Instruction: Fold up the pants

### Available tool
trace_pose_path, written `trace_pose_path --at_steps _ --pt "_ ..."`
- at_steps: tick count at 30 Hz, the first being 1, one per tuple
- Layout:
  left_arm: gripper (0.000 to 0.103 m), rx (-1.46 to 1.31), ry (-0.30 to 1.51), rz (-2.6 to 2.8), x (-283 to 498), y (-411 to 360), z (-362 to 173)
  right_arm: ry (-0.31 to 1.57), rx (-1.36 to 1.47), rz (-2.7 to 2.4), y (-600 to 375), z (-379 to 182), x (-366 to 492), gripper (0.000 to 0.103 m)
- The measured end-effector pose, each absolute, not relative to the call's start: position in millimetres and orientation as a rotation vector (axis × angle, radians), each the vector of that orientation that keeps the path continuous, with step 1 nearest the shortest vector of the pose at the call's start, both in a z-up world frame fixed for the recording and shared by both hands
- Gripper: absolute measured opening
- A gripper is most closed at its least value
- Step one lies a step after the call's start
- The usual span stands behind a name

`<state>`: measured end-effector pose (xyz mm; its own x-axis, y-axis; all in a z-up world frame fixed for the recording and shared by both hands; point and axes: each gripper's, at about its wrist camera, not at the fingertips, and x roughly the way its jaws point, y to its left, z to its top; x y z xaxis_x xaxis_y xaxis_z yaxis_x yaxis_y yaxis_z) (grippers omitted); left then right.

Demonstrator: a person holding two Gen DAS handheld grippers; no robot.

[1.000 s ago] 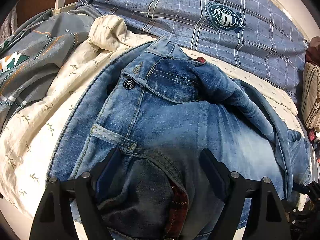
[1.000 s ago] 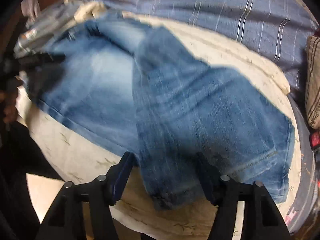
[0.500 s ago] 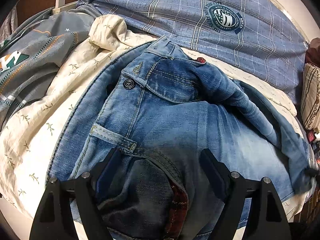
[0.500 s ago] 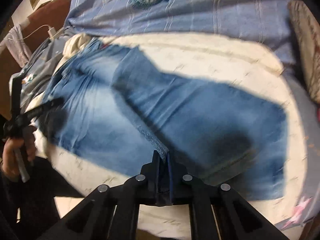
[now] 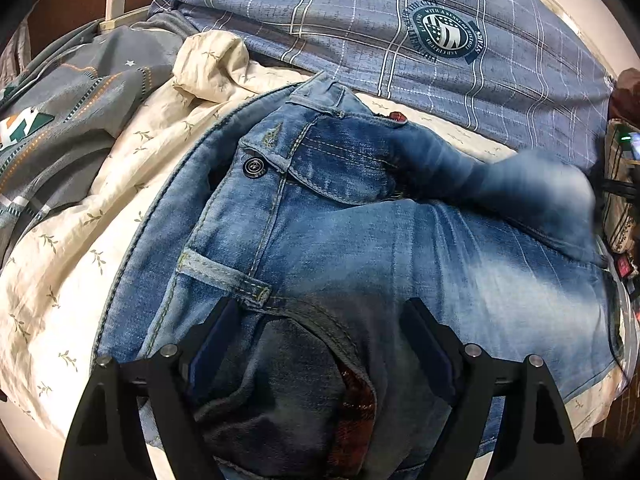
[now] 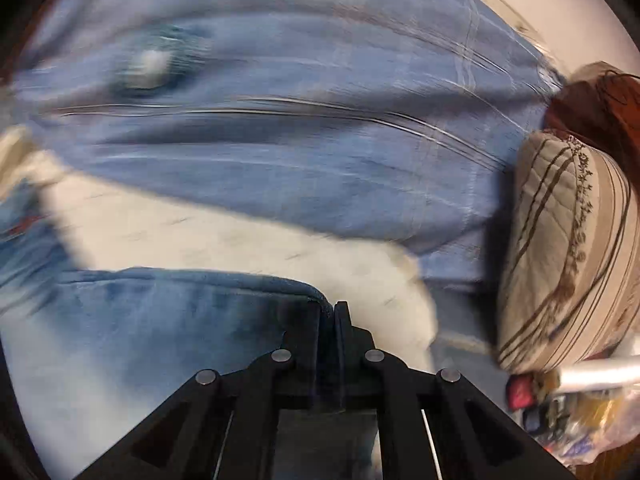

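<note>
We judge the fold as under way, not finished. Our right gripper [image 6: 329, 312] has its jaws pinched together on an edge of the faded blue denim pants [image 5: 360, 248], carrying that cloth above the cream leaf-print bedsheet [image 5: 80, 240]; the right view is badly smeared, so we cannot tell which part of the leg it is. Our left gripper [image 5: 320, 332] sits over the waist end with jaws spread wide, holding nothing. Waistband, dark metal button [image 5: 253, 168] and belt loop lie flat on the sheet, pocket gaping with red plaid lining showing. One leg arcs up blurred at right. Left to do, by our reckoning: lay the raised cloth down, then fold lengthwise again. A blue plaid quilt [image 5: 400, 40] lies behind the pants.
</note>
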<state>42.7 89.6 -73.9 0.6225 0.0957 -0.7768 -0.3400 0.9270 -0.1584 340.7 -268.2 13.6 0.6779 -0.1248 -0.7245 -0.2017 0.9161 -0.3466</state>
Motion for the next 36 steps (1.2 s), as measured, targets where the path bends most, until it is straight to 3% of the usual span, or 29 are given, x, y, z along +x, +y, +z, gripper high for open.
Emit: trace_pose_path --at_steps 2,4,5,6,9,13,17,23,29,30,32,35,36 --pt "0.087 -0.301 0.866 0.253 44 89 -74 0.905 -0.366 -0.007 -280 -13 369 0.024" --pt "0.087 -0.300 0.863 0.247 44 89 -74 0.965 -0.281 -0.013 -291 -29 374 0.063" --pt "0.087 -0.304 0.860 0.245 43 89 -73 0.957 -0.259 0.000 -293 -29 368 0.094" --pt "0.087 -0.314 0.855 0.242 42 91 -72 0.945 -0.256 0.009 -295 -27 360 0.099" --pt "0.087 -0.368 0.798 0.233 34 97 -63 0.900 -0.187 0.020 -311 -2 335 0.099" --pt "0.087 -0.422 0.660 0.256 17 112 -43 0.887 0.198 0.178 -361 29 292 0.099" --pt "0.087 -0.519 0.672 0.225 27 136 -34 0.992 0.394 0.456 -364 11 271 0.099" --pt "0.087 -0.549 0.693 0.130 96 188 -4 0.980 0.277 0.355 -363 -5 271 0.099" --pt "0.087 -0.638 0.896 0.011 218 214 -17 0.957 0.189 0.336 -365 -4 298 0.099" --pt "0.086 -0.650 0.927 0.019 232 216 -24 0.962 0.191 0.336 -367 -6 304 0.099" --pt "0.072 -0.674 0.962 0.018 253 218 -34 0.964 0.192 0.334 -369 -9 313 0.099" --pt "0.066 -0.705 0.988 0.010 268 220 -45 0.958 0.212 0.360 -377 -8 324 0.099" --pt "0.058 -0.705 1.010 0.006 270 220 -51 0.965 0.217 0.371 -378 -8 329 0.099"
